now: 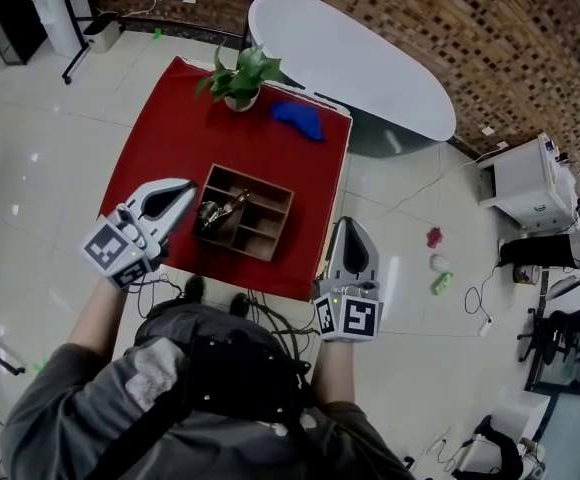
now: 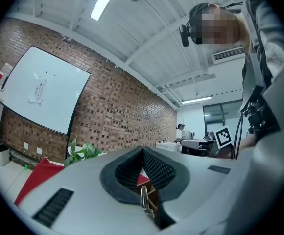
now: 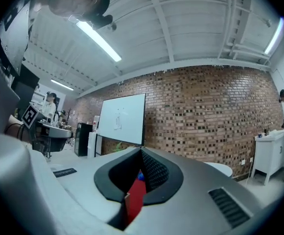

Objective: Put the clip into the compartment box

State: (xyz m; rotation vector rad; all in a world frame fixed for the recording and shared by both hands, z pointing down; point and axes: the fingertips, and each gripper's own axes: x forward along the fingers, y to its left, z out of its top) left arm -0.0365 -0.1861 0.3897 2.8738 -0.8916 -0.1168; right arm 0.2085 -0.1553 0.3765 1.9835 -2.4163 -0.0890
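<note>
Head view: compartment box (image 1: 255, 183) on red table (image 1: 170, 118). Clip (image 1: 217, 213) lying in box's left-hand compartment. Left gripper (image 1: 185, 186) tip just beside box's left wall, apart from clip. Right gripper (image 1: 349, 222) off table's right edge, well apart from box.

Left gripper view: left gripper (image 2: 143, 152) jaws together at tips, clamping nothing. Silvery clip (image 2: 143, 196) and box wood seen through slit below.

Right gripper view: right gripper (image 3: 142, 151) jaws likewise together, empty. Only red table (image 3: 134, 199) showing in slit.
</note>
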